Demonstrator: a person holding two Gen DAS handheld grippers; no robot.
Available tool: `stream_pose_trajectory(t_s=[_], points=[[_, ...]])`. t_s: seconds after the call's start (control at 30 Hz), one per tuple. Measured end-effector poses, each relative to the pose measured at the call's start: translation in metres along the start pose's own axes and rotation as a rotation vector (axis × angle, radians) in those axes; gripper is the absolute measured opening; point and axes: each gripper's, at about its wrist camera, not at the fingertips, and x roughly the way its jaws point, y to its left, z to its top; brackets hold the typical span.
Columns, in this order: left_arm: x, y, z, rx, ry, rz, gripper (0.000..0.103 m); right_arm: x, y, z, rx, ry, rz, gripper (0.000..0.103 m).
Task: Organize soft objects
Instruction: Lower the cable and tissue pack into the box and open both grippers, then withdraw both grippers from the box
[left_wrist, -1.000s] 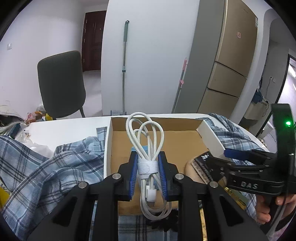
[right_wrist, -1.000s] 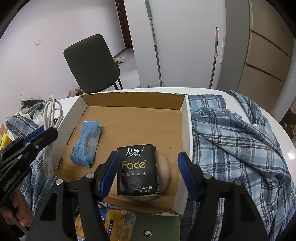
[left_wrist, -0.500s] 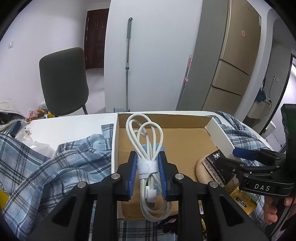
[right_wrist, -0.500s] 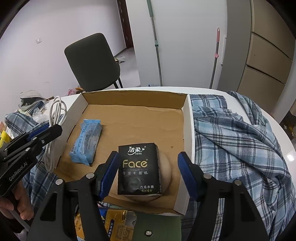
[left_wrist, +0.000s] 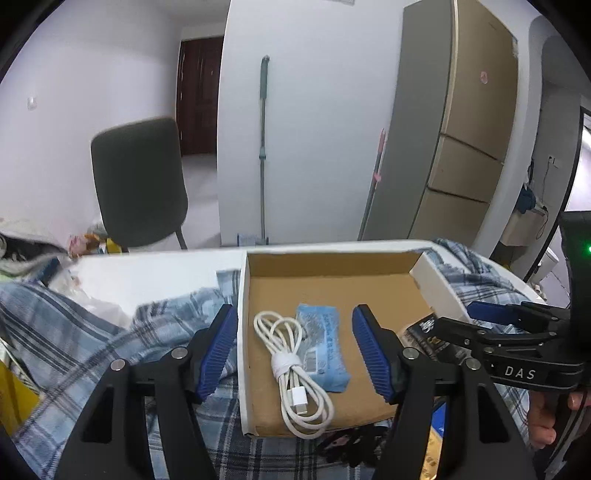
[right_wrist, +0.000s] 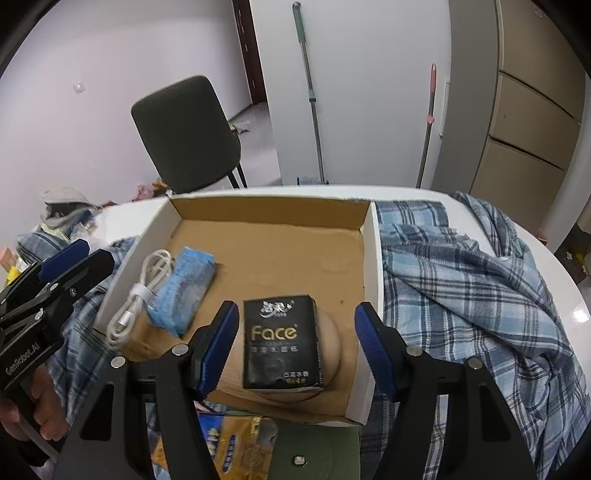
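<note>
Now that the left tongs (left_wrist: 291, 350) have just been opening, the coiled white cable (left_wrist: 293, 373) lies released in the near-left corner of the cardboard box (left_wrist: 332, 258), resting partly against the blue tissue packet (left_wrist: 325, 350), with no pad touching it. A second ago those tongs were clenched on it. The right tongs (right_wrist: 295, 347) stand apart around the black tissue pack (right_wrist: 282, 343), gripping nothing; that pack sits in the near part of the box. One more soft item looks stowed; the plaid shirt (right_wrist: 461, 280) draped over the desk (left_wrist: 147, 266) probably remains.
</note>
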Motion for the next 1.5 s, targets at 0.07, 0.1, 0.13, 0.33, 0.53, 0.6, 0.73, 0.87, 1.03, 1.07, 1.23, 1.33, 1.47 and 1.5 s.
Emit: stream_pose_trajectory(t_s=[0.07,0.1,0.13,0.33,0.53,0.6,0.73,0.87,1.03,1.07,1.23,1.33,1.47,1.5], points=[[-0.010,-0.003,0.005,0.011,-0.029,0.003,0.067,-0.010,0.002,0.003,0.006,-0.023,0.012,0.064],[-0.019,-0.005,0.009,0.016,-0.049,0.004,0.067,-0.017,0.003,0.005,0.006,-0.037,0.016,0.064],[-0.025,-0.006,0.012,0.018,-0.063,0.004,0.067,-0.022,0.004,0.007,0.005,-0.047,0.018,0.064],[-0.077,-0.015,0.027,0.022,-0.163,-0.015,0.067,-0.063,0.015,0.017,-0.014,-0.139,0.022,0.064],[-0.124,-0.026,0.029,0.024,-0.239,-0.027,0.067,-0.099,0.026,0.012,-0.046,-0.195,0.011,0.064],[-0.136,-0.027,0.026,0.014,-0.262,-0.033,0.074,-0.111,0.028,0.007,-0.052,-0.214,0.008,0.064],[-0.158,-0.032,0.012,0.023,-0.333,-0.008,0.089,-0.129,0.031,-0.006,-0.055,-0.250,-0.003,0.069],[-0.164,-0.035,-0.001,0.032,-0.322,-0.002,0.091,-0.140,0.035,-0.023,-0.058,-0.292,-0.023,0.082],[-0.155,-0.035,-0.015,0.035,-0.323,-0.009,0.103,-0.141,0.036,-0.036,-0.055,-0.354,-0.054,0.103],[-0.151,-0.035,-0.017,0.034,-0.315,-0.010,0.103,-0.139,0.035,-0.037,-0.057,-0.362,-0.068,0.103],[-0.135,-0.027,-0.029,0.003,-0.292,-0.017,0.103,-0.120,0.028,-0.045,-0.042,-0.330,-0.080,0.103],[-0.126,-0.019,-0.038,-0.026,-0.272,-0.021,0.103,-0.106,0.022,-0.051,-0.036,-0.297,-0.091,0.103],[-0.116,-0.012,-0.047,-0.029,-0.246,-0.016,0.103,-0.087,0.021,-0.058,-0.049,-0.243,-0.096,0.103],[-0.114,-0.011,-0.048,-0.026,-0.237,-0.012,0.103,-0.083,0.023,-0.060,-0.059,-0.229,-0.095,0.103]])
